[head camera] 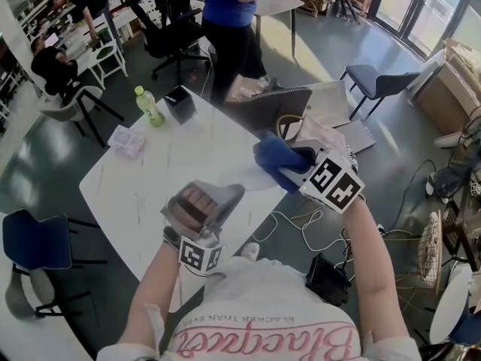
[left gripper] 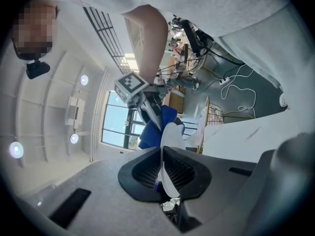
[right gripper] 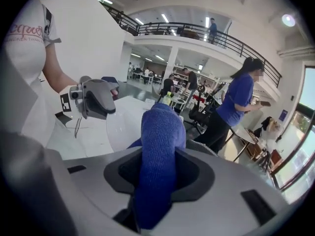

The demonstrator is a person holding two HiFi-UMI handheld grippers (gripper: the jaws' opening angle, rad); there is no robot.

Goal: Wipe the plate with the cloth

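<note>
A white plate [head camera: 252,177] is held on edge above the table's right edge, and my left gripper [head camera: 229,192] is shut on its rim. In the left gripper view the plate [left gripper: 171,144] stands edge-on between the pads. My right gripper [head camera: 294,168] is shut on a blue cloth [head camera: 274,155], which lies against the plate's far side. In the right gripper view the cloth [right gripper: 158,146] fills the jaws and sticks out forward, with the plate [right gripper: 123,127] and the left gripper [right gripper: 96,98] just beyond it. The left gripper view shows the cloth [left gripper: 158,127] behind the plate.
The white table [head camera: 150,179] carries a green bottle [head camera: 149,105], a black box [head camera: 180,102] and a small packet [head camera: 126,141] at its far end. A dark chair [head camera: 270,107] and a person in blue [head camera: 229,13] stand beyond. Cables [head camera: 301,224] lie on the floor; a blue chair [head camera: 34,239] stands left.
</note>
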